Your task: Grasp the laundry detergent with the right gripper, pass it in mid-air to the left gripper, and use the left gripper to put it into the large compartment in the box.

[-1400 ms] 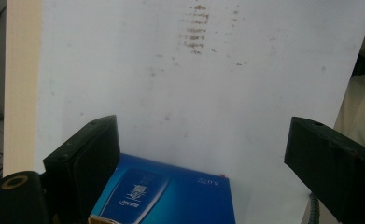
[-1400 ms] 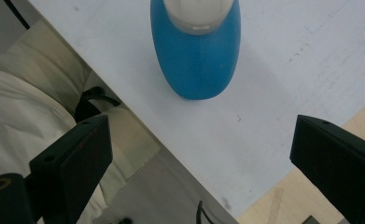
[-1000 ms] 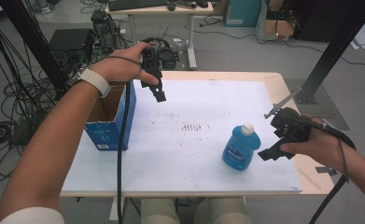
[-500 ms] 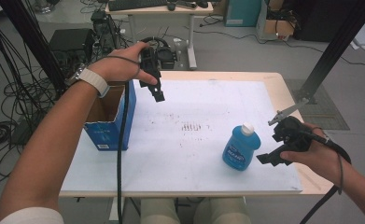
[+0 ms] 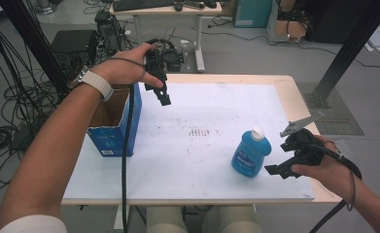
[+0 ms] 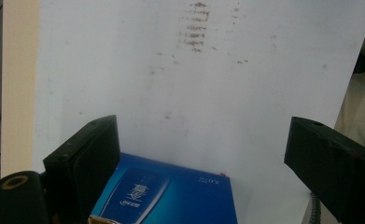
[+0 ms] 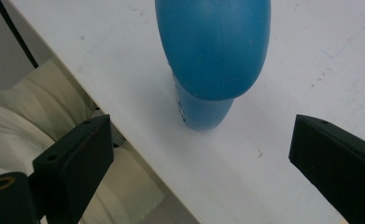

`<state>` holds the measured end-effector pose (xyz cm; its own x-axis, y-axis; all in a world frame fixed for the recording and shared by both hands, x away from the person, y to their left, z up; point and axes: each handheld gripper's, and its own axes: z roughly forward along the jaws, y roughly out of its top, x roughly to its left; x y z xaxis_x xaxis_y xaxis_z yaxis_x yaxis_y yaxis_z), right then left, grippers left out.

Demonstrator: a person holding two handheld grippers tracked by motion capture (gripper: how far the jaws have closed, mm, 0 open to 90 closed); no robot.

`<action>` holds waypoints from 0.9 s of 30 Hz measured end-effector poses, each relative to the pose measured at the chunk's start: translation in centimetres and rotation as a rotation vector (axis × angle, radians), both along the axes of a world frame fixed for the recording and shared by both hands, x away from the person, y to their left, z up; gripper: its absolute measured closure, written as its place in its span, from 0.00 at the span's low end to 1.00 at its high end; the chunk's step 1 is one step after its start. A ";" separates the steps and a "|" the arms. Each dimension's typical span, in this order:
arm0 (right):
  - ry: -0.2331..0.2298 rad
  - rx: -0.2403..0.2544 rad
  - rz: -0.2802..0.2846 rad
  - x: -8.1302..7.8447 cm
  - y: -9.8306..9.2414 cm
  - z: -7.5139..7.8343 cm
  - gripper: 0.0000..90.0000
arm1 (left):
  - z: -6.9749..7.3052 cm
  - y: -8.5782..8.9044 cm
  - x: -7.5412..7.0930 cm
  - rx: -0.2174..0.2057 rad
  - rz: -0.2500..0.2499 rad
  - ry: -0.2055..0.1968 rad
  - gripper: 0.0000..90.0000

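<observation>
In the high view, the blue bottle [image 5: 251, 154] with a white cap stands upright on the white board [image 5: 202, 160], at about four o'clock from the board's middle and near its front edge. The right gripper [image 5: 276, 171] sits just beside the bottle at the bottle's three o'clock, held low over the board's front right corner, its jaws pointing toward the bottle's base without touching it. The left gripper [image 5: 164, 98] hangs above the board at about ten o'clock from its middle, jaws pointing down, just to the right of the open blue cardboard box [image 5: 114, 127] that stands on the board's left edge. The bottle and the box are well apart.

In the left gripper view, the two black jaws stand wide apart with nothing between them; below lie the bare board [image 6: 245, 93] with a patch of dark smudges at twelve o'clock, and the blue box [image 6: 180, 196] at six o'clock beside the left jaw.

In the right gripper view, the jaws are wide open and empty. The bottle [image 7: 213, 56] rises at twelve o'clock, ahead of the jaws and centred between their lines, its base resting on the board [image 7: 311, 60] close to the edge.
</observation>
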<state>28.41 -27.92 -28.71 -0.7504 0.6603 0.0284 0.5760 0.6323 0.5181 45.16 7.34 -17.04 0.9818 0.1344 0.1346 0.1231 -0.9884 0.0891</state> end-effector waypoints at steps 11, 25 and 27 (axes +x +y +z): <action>-0.050 0.090 -0.002 -0.3 -0.2 -0.9 0.07 | -0.1 -0.1 0.1 0.005 -0.005 0.000 0.12; -0.085 0.125 -0.027 -0.5 -0.6 -1.8 0.07 | -0.3 0.0 0.2 0.003 -0.001 0.000 0.12; -0.092 0.128 -0.026 -0.5 -0.6 -1.8 0.07 | -0.3 0.0 0.2 0.003 -0.001 0.002 0.12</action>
<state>27.94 -28.51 -30.49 -0.7362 0.6753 0.0457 0.5379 0.5427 0.6451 45.34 7.32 -17.38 0.9821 0.1334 0.1329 0.1227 -0.9887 0.0858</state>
